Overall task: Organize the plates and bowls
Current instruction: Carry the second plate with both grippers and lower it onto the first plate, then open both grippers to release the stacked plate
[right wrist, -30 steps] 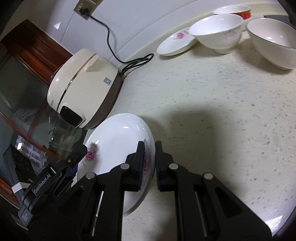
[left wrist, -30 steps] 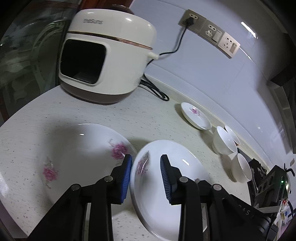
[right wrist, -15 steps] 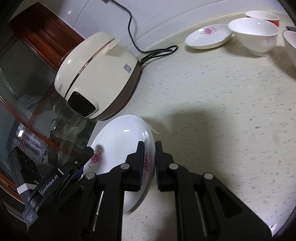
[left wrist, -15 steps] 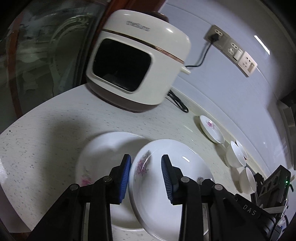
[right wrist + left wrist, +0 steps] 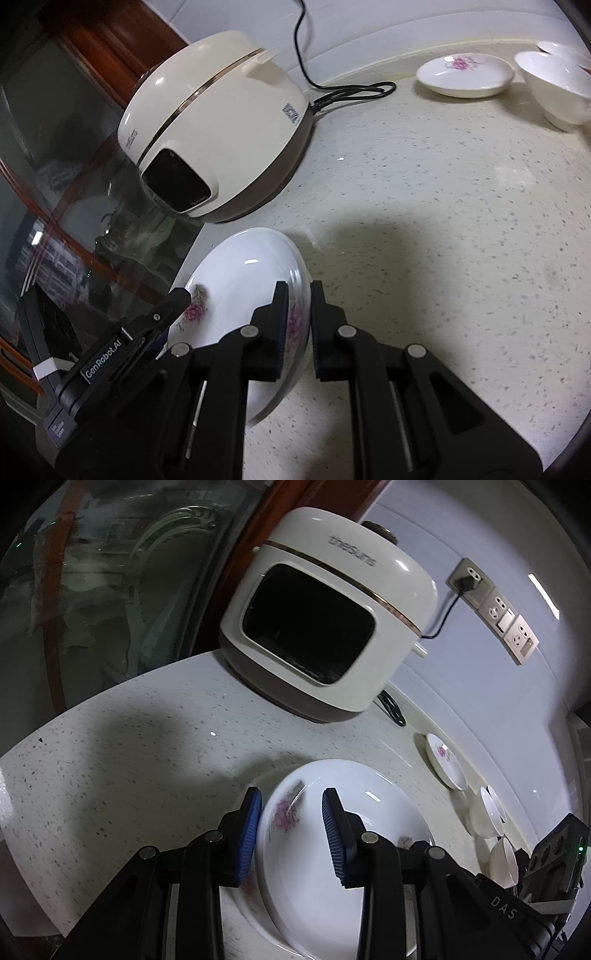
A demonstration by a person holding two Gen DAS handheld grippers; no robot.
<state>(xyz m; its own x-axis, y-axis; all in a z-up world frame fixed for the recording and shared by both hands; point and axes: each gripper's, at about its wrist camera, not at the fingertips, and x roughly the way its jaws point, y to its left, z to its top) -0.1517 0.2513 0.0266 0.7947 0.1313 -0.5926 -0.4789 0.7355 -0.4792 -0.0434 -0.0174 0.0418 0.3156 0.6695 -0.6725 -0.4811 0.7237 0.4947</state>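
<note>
The pale speckled stone worktop [image 5: 461,229] carries a cream rice cooker [image 5: 221,125]. Both grippers hold one white flowered plate [image 5: 332,856] tilted over another plate [image 5: 245,904]: right gripper [image 5: 295,321] fingers clamped on its rim, left gripper [image 5: 291,834] fingers narrowly straddling the opposite rim. Stacking looks unfinished; a small flowered dish [image 5: 465,74] and white bowls [image 5: 557,88] remain apart.

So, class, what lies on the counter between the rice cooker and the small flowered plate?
The looped black power cord lies between the rice cooker and the small flowered plate; the right wrist view shows it.
</note>
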